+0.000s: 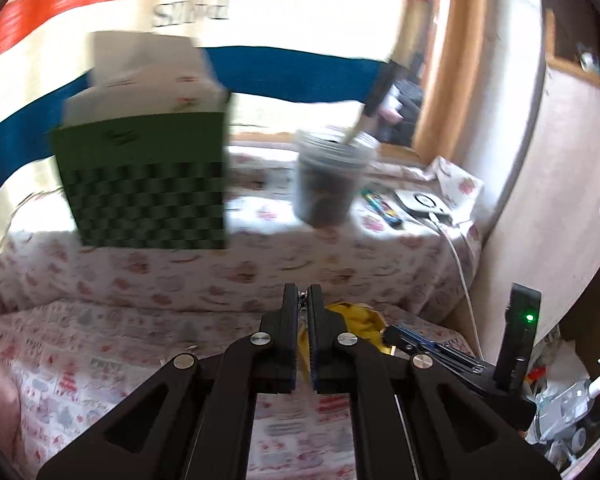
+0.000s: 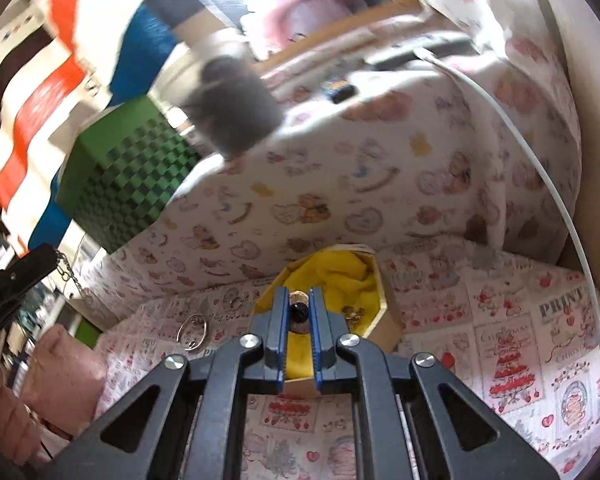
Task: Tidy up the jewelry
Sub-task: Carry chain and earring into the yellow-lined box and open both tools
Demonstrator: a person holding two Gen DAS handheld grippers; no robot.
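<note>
My left gripper (image 1: 303,294) is shut on a silver chain (image 1: 301,307) that shows between its tips; the chain also hangs from it at the left edge of the right wrist view (image 2: 69,272). My right gripper (image 2: 299,296) is shut on a ring with a dark stone (image 2: 299,309), held over a yellow-lined jewelry box (image 2: 336,276). The box also shows behind the left fingers (image 1: 358,318). A gold piece (image 2: 354,313) lies in the box. A silver hoop (image 2: 192,332) and a small ring (image 2: 236,301) lie on the patterned cloth left of the box.
A green checkered box (image 1: 148,184) and a jar with a brush (image 1: 328,176) stand on a raised cloth-covered ledge behind. A white cable (image 1: 460,264) runs down its right side. A pink cushion (image 2: 64,368) lies at left. A wall (image 1: 548,200) closes the right.
</note>
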